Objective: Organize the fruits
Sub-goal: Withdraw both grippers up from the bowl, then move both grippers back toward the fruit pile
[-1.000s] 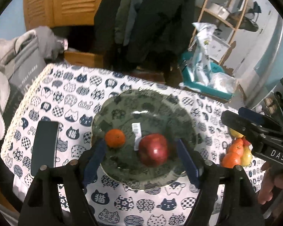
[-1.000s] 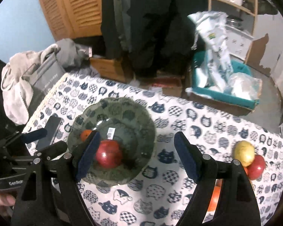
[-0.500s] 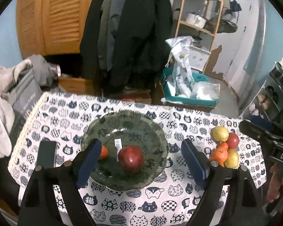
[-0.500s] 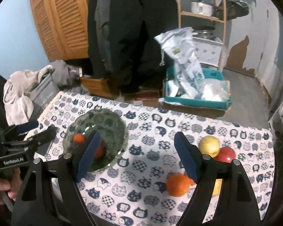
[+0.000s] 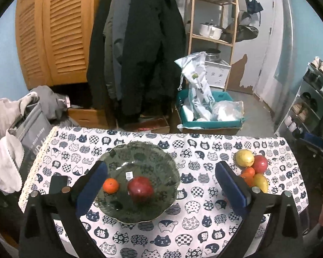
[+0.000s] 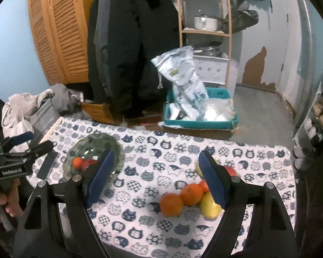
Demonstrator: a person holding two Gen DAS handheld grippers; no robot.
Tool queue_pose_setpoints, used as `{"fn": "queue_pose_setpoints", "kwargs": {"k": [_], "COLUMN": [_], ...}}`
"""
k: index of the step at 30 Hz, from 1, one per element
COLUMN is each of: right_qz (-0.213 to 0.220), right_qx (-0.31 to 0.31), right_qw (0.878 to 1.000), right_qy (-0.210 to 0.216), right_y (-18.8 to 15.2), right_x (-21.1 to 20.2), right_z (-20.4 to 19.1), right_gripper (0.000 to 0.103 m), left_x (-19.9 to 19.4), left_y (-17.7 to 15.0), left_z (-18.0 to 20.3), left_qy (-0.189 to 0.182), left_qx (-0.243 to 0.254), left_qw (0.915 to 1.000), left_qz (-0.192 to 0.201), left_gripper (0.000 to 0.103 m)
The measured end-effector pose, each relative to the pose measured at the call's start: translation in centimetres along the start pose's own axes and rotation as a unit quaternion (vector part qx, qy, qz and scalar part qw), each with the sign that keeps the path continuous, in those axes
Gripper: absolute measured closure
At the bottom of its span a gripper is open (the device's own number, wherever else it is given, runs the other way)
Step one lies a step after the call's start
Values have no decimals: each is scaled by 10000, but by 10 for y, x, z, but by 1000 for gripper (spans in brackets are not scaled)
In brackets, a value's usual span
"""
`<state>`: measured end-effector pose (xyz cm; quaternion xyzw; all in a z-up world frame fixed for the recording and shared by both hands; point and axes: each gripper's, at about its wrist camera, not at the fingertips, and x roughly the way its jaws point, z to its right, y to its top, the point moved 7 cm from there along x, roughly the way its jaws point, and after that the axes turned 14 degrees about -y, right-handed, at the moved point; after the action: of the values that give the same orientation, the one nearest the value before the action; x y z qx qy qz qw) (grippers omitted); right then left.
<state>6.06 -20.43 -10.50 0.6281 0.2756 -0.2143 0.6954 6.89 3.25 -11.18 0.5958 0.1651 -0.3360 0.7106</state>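
A table is covered by a cat-print cloth [image 5: 183,232]. Left of centre a dark glass plate [image 5: 140,157] is set, on which a red apple [image 5: 140,186] and a small orange [image 5: 111,185] are laid, just apart. At the right end a pile of fruit [image 6: 191,191] is gathered: oranges, yellow fruits and a red one, touching. A dark phone [image 5: 57,183] is laid left of the plate. The left gripper [image 5: 161,185] is held above the plate, its jaws just opened wide, nothing gripped. The right gripper [image 6: 156,180] is held near the pile, jaws half open, empty.
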Motion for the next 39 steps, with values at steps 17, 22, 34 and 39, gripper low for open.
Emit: {"fn": "queue_pose_setpoints", "kwargs": {"k": [17, 22, 34, 39], "right_qz": [-65, -154, -1017, -1376], "right_qx": [187, 184, 158, 192], "right_qw": [9992, 9989, 9932, 9884], "right_qy": [-343, -390, -549, -621], "right_y": [-15, -20, -58, -77], "right_x": [-1, 5, 62, 85], "right_z": [60, 68, 81, 89], "right_gripper": [21, 21, 20, 20], "left_x": [15, 28, 90, 113], "left_y": [7, 5, -24, -34], "left_z": [42, 55, 70, 74], "left_qy": [-144, -211, -293, -295], "left_qx": [216, 278, 244, 189], "left_qw": [9997, 9993, 9958, 9938], "left_qz": [-49, -163, -828, -1060], "left_gripper": [1, 1, 1, 1]}}
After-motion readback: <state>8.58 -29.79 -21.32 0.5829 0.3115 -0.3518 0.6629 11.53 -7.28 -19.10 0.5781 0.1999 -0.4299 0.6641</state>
